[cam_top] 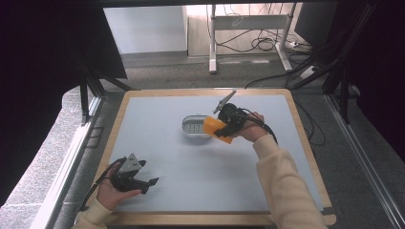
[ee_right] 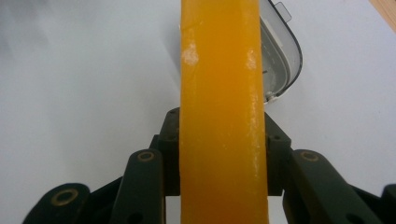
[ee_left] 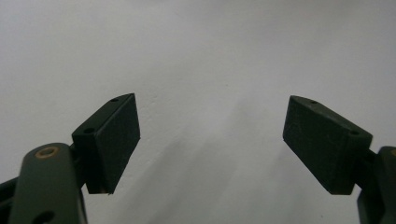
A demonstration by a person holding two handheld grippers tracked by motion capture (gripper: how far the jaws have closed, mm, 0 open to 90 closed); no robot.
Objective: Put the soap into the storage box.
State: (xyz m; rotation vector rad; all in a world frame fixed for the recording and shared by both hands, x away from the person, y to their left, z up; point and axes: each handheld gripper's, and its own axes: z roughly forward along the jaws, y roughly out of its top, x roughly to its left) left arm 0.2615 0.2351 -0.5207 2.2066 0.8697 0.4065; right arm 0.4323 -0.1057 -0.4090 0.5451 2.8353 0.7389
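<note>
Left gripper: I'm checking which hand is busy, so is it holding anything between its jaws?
No, the left gripper has its jaws spread wide over the bare table.

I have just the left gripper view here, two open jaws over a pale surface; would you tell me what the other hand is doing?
Observer: The right hand-held gripper is shut on an orange block, pads pressing on its two sides.
Operator: Thank you. Is anything near it?
Observer: Yes, a small white container sits on the table mat, with the block right beside it in the high view.
Operator: And where is my gripper in relation to that?
Observer: The left hand-held gripper is low at the near left corner of the mat, well apart from the container and holding nothing.
</note>
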